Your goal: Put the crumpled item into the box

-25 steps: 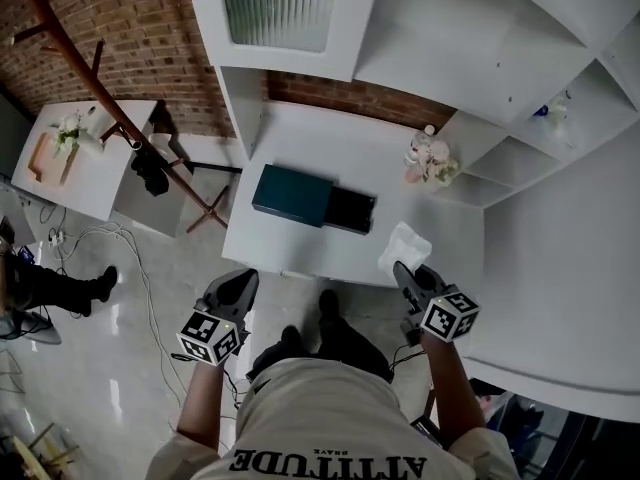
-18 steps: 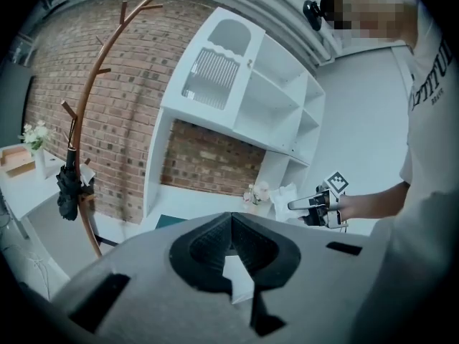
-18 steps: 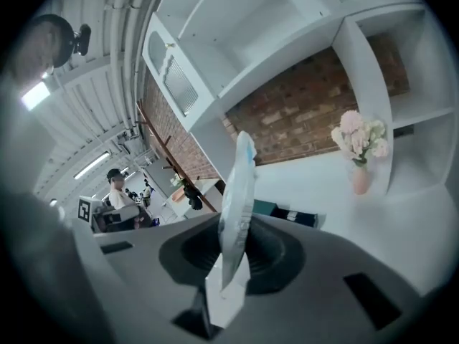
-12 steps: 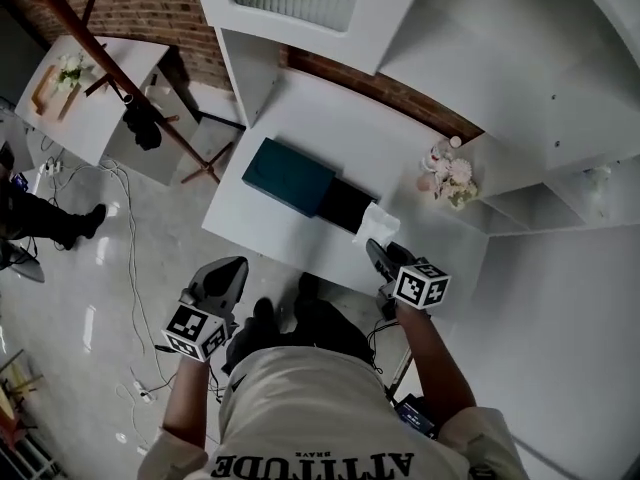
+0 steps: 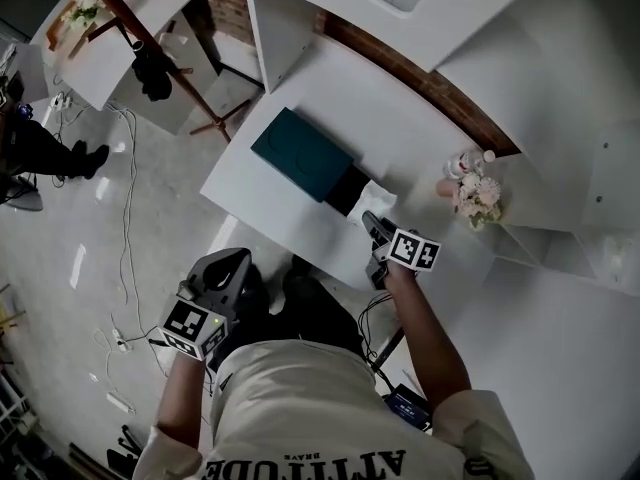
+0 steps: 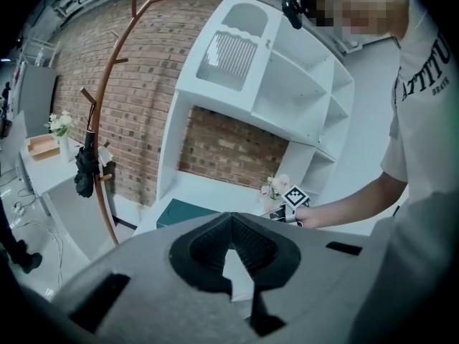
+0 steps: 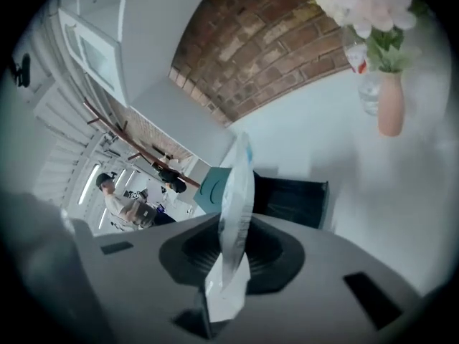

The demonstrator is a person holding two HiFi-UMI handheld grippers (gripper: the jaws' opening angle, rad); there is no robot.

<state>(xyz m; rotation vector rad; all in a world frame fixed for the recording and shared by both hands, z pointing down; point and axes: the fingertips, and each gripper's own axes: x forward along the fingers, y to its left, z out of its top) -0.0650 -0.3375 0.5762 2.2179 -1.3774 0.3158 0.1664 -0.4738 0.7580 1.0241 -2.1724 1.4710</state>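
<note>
A white crumpled item (image 7: 235, 192) stands upright between the jaws of my right gripper (image 7: 239, 224), which is shut on it. In the head view the right gripper (image 5: 372, 220) holds the white item (image 5: 380, 197) at the right end of the open dark box (image 5: 346, 189) on the white table (image 5: 400, 133). The dark box (image 7: 292, 201) lies just beyond the jaws, with its teal lid (image 5: 300, 152) lying next to it on the left. My left gripper (image 5: 236, 261) hangs off the table's near edge, jaws together and holding nothing (image 6: 232, 219).
A vase of pale flowers (image 5: 473, 190) stands at the table's right, near white shelving. A wooden coat rack (image 5: 130, 30) with a dark bag stands left of the table. Cables (image 5: 125, 218) lie on the floor, and a person (image 5: 45, 150) is at the far left.
My right gripper has carried the white item down and leftward from the table's right front to the dark box. The left gripper has shifted only a little.
</note>
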